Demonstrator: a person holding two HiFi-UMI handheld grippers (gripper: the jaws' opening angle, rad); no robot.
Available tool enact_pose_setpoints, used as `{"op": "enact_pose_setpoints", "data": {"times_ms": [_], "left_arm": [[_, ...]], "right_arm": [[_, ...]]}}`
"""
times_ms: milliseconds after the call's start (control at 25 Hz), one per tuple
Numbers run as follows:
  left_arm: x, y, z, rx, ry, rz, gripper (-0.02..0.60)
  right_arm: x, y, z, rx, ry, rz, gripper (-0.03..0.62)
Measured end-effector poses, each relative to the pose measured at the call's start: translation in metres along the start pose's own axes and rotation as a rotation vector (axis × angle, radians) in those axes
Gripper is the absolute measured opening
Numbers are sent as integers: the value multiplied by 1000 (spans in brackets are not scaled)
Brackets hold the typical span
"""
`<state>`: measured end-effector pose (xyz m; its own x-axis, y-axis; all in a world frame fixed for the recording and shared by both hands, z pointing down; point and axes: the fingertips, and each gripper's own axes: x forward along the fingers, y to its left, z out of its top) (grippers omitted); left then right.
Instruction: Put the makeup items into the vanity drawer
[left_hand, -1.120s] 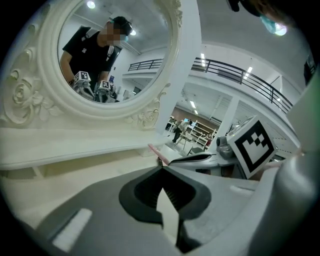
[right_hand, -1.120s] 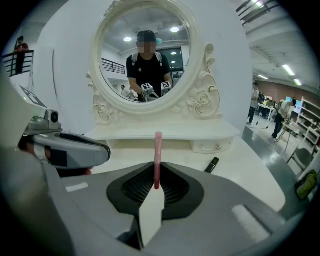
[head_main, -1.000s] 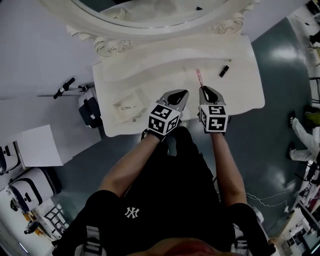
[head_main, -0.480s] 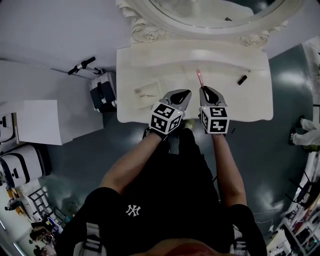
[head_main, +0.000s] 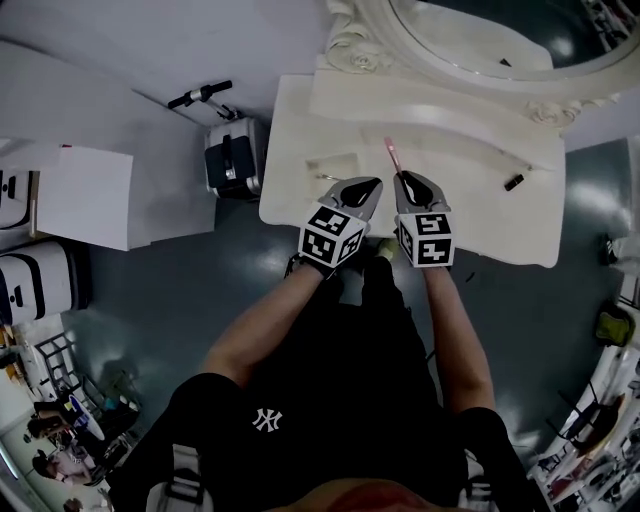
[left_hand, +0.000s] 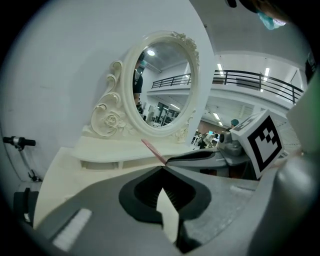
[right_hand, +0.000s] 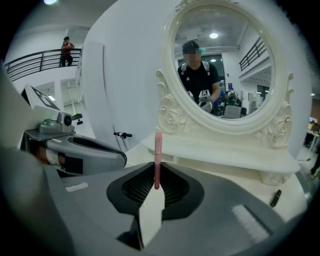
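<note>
Pencil (head_main: 391, 155) pinched in my right gripper (head_main: 406, 180), drawer off at nine o'clock.
It's a slim pink stick pointing to twelve o'clock, clamped by its near end. The open vanity drawer (head_main: 333, 155) lies at nine o'clock (my left gripper (head_main: 368, 186), jaws pressed together on nothing, sits nearer). A black tube (head_main: 514, 181) lies at three o'clock.

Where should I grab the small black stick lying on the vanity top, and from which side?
Take the black stick at the middle of its length, from above, jaws across its width. It is slim and lies flat on the vanity top with bare surface around. The right hand-held gripper holds the pink stick, so probably use the empty left hand-held gripper.
</note>
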<state>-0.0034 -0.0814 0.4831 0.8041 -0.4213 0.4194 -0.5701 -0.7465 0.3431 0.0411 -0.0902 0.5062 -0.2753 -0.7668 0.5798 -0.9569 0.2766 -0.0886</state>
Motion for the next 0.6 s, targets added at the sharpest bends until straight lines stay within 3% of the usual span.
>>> {"op": "enact_pose_setpoints", "data": {"times_ms": [600], "left_arm": [[-51,72,-24,-118,-27,159,0]], "right_arm": [[63,92,-21,-267,152,254,64]]}}
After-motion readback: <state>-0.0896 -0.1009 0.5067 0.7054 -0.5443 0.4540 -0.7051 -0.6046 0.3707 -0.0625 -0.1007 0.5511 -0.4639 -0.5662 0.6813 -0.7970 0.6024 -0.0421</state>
